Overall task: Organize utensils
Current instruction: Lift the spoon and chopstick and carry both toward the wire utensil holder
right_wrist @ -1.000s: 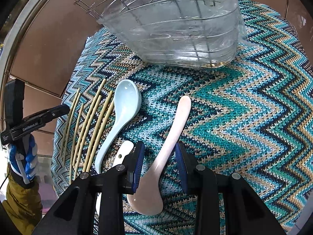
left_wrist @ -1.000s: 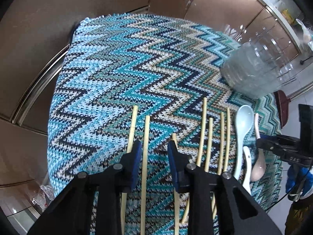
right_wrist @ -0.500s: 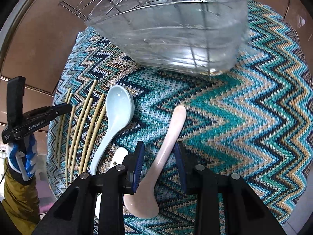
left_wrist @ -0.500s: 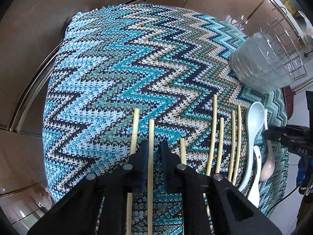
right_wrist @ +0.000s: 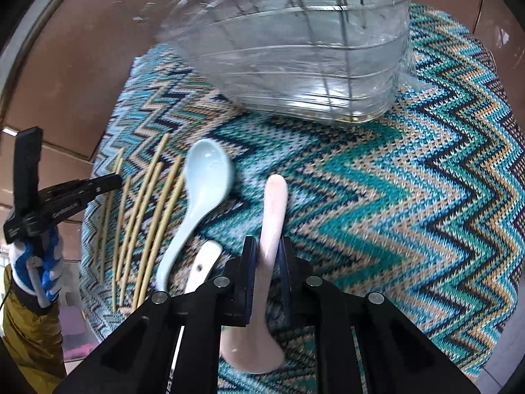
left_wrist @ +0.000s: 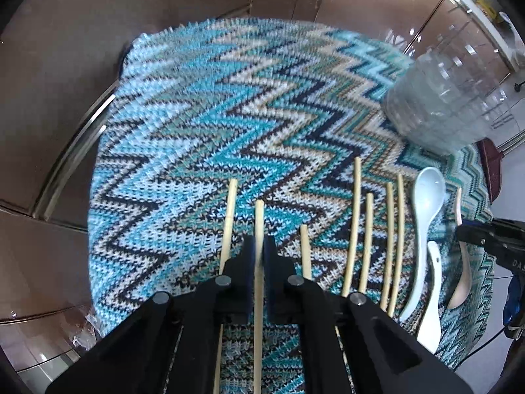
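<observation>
My left gripper is shut on one bamboo chopstick that lies on the zigzag cloth. Another chopstick lies just left of it and several more to the right. My right gripper is shut on the handle of the pink spoon, whose bowl points back under the gripper. A light blue spoon and a white spoon lie left of it. The spoons also show in the left wrist view, at its right side.
A wire rack lined with clear plastic stands at the far side of the cloth; it also shows in the left wrist view. Brown cabinet fronts surround the cloth. The left gripper shows at the left of the right wrist view.
Both grippers were open and have closed: the left on the chopstick between its fingers, the right on the pink spoon's handle. Both views are now slightly blurred.
</observation>
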Available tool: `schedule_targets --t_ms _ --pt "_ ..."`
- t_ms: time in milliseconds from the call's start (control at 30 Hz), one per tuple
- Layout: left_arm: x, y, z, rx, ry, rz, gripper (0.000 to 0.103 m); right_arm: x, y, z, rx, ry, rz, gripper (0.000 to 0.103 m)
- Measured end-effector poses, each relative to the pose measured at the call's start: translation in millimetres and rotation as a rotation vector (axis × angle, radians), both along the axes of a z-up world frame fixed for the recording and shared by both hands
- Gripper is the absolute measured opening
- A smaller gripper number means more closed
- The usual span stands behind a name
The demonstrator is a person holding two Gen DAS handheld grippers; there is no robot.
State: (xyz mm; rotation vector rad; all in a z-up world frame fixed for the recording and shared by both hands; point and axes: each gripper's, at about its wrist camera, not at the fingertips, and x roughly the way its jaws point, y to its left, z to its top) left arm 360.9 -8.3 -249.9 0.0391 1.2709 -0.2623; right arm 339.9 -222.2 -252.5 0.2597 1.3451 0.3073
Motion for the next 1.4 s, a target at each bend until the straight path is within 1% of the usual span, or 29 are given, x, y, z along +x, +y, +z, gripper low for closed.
schedule_targets --t_ms 167,267,433,500,633,767,933,1100,1400 --pt "-22.8 -0.5 21.3 -0.015 -0.086 0.022 0.005 -32.2 -0.7 23.5 0.040 -0.131 0.017 0.012" --pt "-38.6 2.8 33.1 -0.024 -0.128 0.048 0.004 -61.1 -6.3 37.0 0.056 -0.225 0.014 0.012" --pt "-56.7 25.6 47.8 -0.044 -0.188 0.077 0.004 -102.9 -11.0 54.8 0.063 -0.385 0.008 0.012" --pt "-66.1 26.7 53.6 -0.048 -0.208 0.091 0.004 -119.4 -14.7 59.2 0.071 -0.436 -0.007 0.012" --pt "-81.5 30.7 66.9 -0.060 -0.247 0.110 0.004 -144.9 -16.3 65.0 0.084 -0.508 -0.037 0.012" --pt "-93.7 33.1 79.0 -0.065 -0.277 0.123 0.004 -164.8 -18.8 72.4 0.064 -0.561 -0.047 0.012" --pt "-109.7 35.8 90.3 -0.071 -0.308 0.138 0.005 -183.4 -14.7 75.5 0.042 -0.596 -0.051 0.011" --pt "-123.8 36.2 102.3 -0.075 -0.333 0.141 0.005 -197.1 -14.8 84.1 0.042 -0.629 -0.050 0.011" --pt "-141.1 39.8 131.0 -0.118 -0.380 0.154 0.004 -214.2 -8.2 112.0 0.045 -0.701 -0.039 0.011"
